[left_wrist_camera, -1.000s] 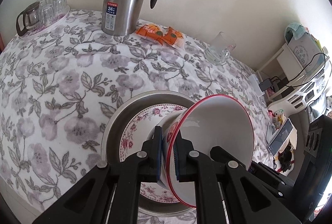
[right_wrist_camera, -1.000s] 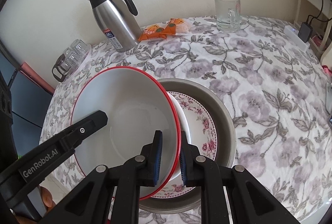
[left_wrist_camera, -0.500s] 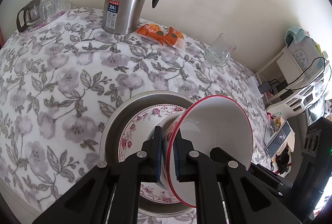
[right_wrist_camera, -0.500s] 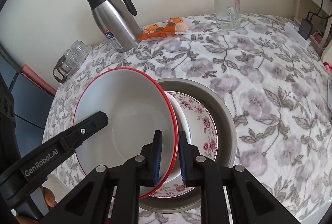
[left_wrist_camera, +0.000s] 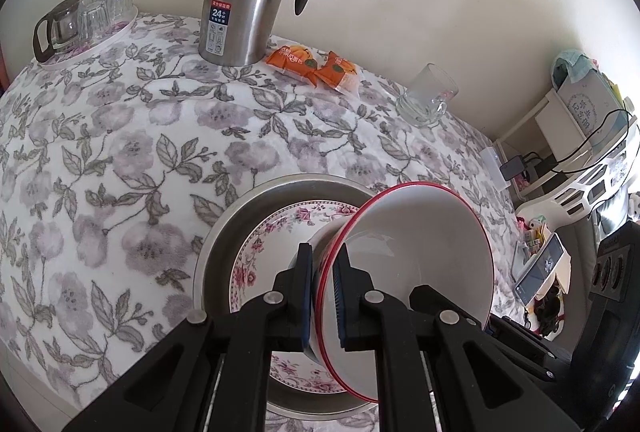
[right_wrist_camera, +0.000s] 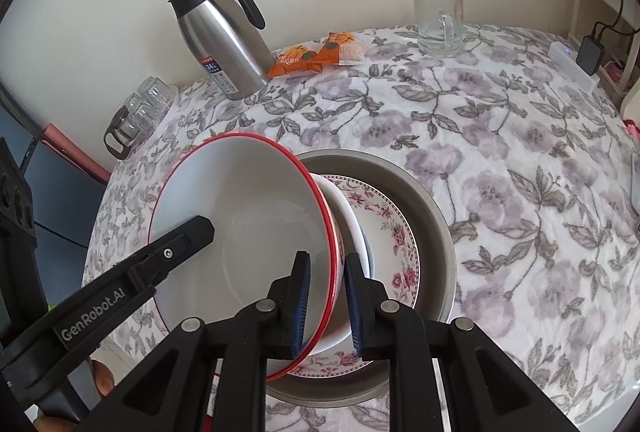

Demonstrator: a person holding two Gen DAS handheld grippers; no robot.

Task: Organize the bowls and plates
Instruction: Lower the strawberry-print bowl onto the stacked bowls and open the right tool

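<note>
The left gripper (left_wrist_camera: pixel 323 296) is clamped on the rim of a tilted red-rimmed white bowl (left_wrist_camera: pixel 420 264). It hides much of the floral plate (right_wrist_camera: pixel 394 244) in a grey pan (right_wrist_camera: pixel 434 232) near the table's front edge. The right gripper (right_wrist_camera: pixel 326 302) straddles the opposite rim, jaws just opening.

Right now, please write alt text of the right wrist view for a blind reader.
Right tongs straddle the rim of a tilted red-rimmed bowl over a floral plate in a metal pan; the left tongs grip its opposite rim.
</note>
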